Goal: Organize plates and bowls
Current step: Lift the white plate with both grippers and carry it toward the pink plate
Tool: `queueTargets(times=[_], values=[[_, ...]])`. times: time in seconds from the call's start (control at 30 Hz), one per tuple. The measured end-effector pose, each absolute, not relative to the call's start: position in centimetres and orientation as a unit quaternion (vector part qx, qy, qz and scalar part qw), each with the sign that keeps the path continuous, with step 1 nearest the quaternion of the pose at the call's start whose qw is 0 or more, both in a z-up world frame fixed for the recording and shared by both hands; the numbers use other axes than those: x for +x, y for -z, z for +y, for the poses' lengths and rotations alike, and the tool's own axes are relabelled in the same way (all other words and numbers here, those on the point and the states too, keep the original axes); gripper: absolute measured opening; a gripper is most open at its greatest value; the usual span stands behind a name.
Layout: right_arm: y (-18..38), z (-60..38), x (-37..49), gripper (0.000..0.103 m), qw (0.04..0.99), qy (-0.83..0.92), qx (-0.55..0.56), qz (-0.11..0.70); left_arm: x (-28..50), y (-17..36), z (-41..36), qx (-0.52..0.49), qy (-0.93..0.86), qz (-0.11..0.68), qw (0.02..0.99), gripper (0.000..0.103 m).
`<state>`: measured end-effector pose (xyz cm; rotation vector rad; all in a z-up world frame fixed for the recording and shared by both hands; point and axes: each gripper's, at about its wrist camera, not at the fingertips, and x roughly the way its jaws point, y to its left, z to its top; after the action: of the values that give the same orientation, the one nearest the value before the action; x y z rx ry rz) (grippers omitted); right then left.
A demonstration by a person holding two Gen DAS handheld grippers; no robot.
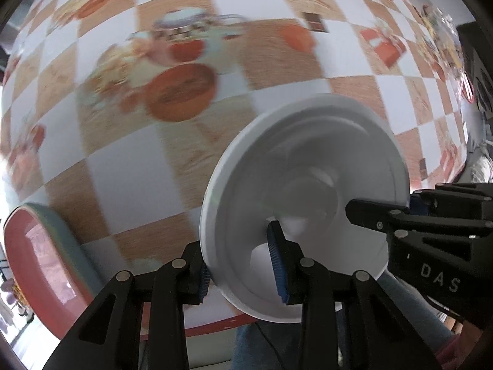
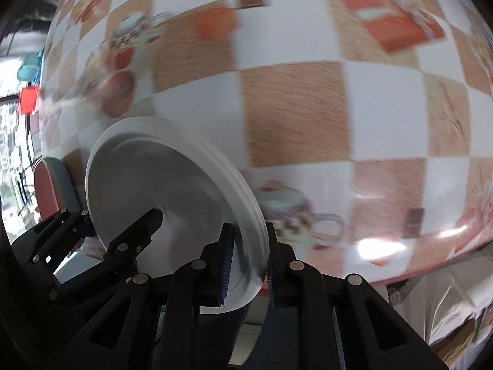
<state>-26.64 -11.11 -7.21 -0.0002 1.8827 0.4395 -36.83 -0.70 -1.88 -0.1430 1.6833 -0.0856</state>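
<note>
A stack of white plates (image 1: 308, 178) is held tilted above the checkered table, near its front edge. My left gripper (image 1: 243, 265) is shut on the stack's rim, one blue pad on each face. My right gripper (image 2: 246, 262) is shut on the opposite rim of the same white plates (image 2: 160, 185). The right gripper shows in the left wrist view (image 1: 382, 215), and the left gripper shows in the right wrist view (image 2: 120, 231). A red plate with a grey-green rim (image 1: 37, 259) lies at the table's left front; it also shows in the right wrist view (image 2: 46, 188).
The tablecloth (image 1: 277, 55) has brown and white squares with printed cups and food. The table's red front edge (image 2: 416, 271) runs just below the plates. Clutter lies beyond the table's far right edge (image 1: 443, 37).
</note>
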Motion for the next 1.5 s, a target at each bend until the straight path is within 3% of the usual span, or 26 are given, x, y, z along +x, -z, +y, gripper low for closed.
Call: queueTargets(times=[0.67, 1.07, 1.5], values=[[5.6, -0.7, -29.1, 0.02, 0.559, -0.223, -0.042, 0.797, -41.7, 3.4, 9.9, -0.102, -0.006, 0.736, 0.669, 0.037], [4.9, -0.7, -28.6, 0.02, 0.56, -0.229, -0.041, 0.795, -42.7, -1.1, 10.5, -0.097, -0.016, 0.722, 0.685, 0.037], [0.4, -1.8, -28.0, 0.02, 0.584, -0.246, -0.047, 0.773, -43.8, -6.7, 12.4, -0.101, -0.035, 0.687, 0.719, 0.037]])
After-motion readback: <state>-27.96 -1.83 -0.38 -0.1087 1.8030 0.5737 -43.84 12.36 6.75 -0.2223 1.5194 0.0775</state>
